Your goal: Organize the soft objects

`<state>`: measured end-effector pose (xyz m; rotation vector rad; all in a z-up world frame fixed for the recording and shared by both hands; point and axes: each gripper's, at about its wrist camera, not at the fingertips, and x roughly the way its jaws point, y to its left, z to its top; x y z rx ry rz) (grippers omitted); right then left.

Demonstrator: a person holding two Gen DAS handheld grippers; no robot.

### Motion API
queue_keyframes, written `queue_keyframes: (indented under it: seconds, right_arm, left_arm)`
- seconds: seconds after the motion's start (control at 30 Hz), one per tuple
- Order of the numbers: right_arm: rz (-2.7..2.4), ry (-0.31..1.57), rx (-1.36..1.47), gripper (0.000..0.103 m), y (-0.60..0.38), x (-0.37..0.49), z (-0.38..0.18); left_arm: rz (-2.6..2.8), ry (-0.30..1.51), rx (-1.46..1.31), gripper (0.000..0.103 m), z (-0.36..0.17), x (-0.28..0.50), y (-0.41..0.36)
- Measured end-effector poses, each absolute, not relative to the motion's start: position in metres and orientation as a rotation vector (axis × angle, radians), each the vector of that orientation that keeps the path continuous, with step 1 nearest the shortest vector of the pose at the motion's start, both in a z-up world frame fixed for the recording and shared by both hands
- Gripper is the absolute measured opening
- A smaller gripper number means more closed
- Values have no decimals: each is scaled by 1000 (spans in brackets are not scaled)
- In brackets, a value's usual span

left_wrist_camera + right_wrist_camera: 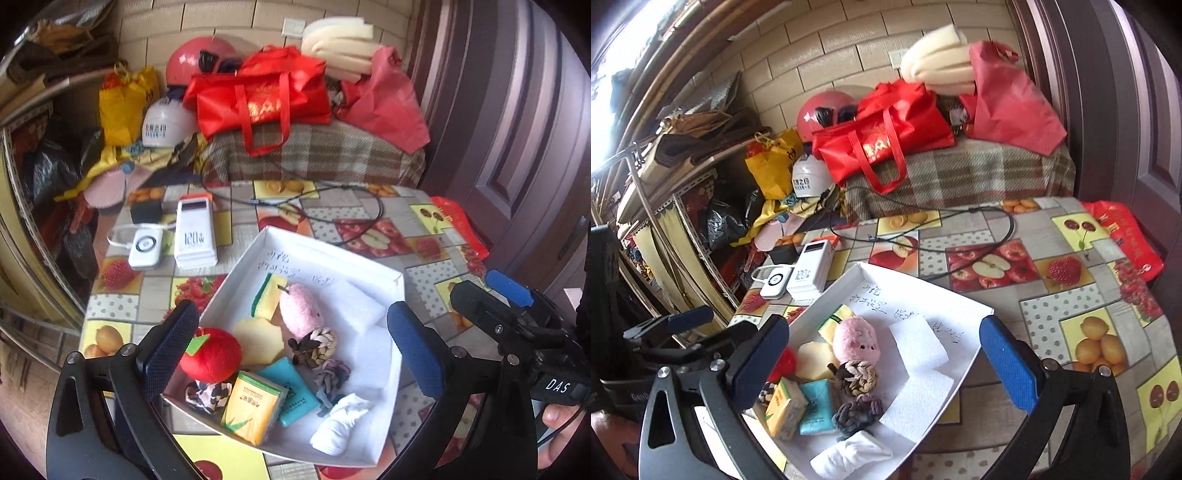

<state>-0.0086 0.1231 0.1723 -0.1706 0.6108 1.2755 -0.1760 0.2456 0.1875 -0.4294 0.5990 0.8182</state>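
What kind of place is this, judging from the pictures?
Probably a cluttered room or entryway in a home: a fruit-print tablecloth on the table, helmets and shopping bags piled behind it, and a wooden door at the right.

The left gripper (291, 343) has black angular plastic arms with round silver screws and blue cross-hatched rubber finger pads (171, 347). The right gripper (884, 360) is built the same, with white "DAS" lettering on its black body. Just below that lettering a bare thumb (554, 415) with a pale nail shows.
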Motion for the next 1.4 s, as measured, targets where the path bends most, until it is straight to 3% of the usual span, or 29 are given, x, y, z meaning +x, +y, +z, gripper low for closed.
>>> queue_keyframes:
  seconds: [0.73,1.1,1.4]
  right_arm:
    - [1164,345,-133,103,8,-46,256]
    - [1017,236,-53,103,-58,-29,265]
    - [954,331,27,103,-99,-9,246]
  left_arm:
    - [1109,509,-283,103,289,-218,130]
    - [1084,545,-192,103,282,-206,93]
    - [1070,586,-250,103,270,-191,84]
